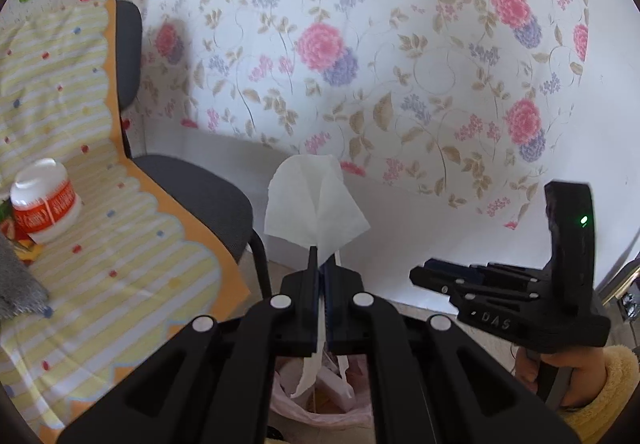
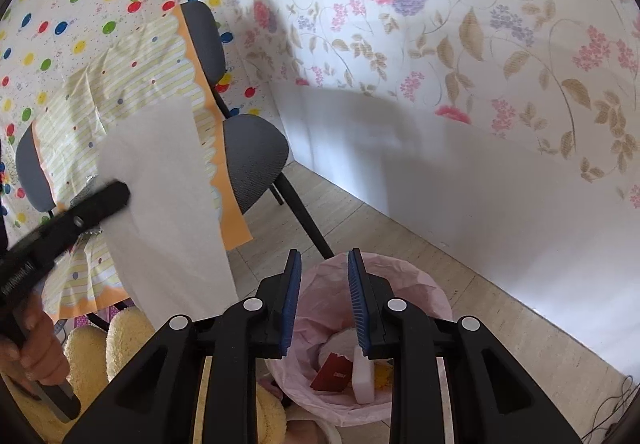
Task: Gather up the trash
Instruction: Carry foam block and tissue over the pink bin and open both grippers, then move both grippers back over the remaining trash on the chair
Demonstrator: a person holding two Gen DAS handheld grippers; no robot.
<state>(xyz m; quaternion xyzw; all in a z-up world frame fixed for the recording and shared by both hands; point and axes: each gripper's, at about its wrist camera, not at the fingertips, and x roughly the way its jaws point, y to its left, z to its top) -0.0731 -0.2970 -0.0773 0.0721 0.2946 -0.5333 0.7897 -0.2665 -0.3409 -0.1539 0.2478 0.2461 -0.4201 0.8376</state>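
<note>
White tissue (image 1: 316, 203) is sitting pinched between the closed fingers of the left tool (image 1: 320, 268), its upper part fanning out above the fingertips and a thin tail hanging down below them toward the bin. In the right wrist view the same sheet (image 2: 160, 211) is hanging broad and flat from the left tool (image 2: 116, 195), just left of the bin and in front of the chair.

Directly under both tools a waste bin lined with a pink bag (image 2: 400, 284) is standing on the pale floor. Inside it a dark red packet (image 2: 332, 376) with small writing too blurred to read is lying beside a white block (image 2: 364, 380) and something yellow. The right tool (image 2: 324, 268) is hovering above the bin's mouth, its blue-padded jaws standing partly apart and gripping nothing. Seen from the left wrist, the right tool (image 1: 432, 276) is showing raised letters reading "DAS" on its black body, and a green light is glowing on its upright part. A hand in a fluffy yellow sleeve (image 1: 600, 396) is holding its handle.

Farther off, a grey chair (image 2: 252, 155) draped with a yellow striped cloth (image 1: 100, 244) is standing against the wall. A white jar with a red label (image 1: 44, 199) is lying on that cloth; its lettering is not legible. Flowered wallpaper (image 1: 400, 83) is covering the wall behind.
</note>
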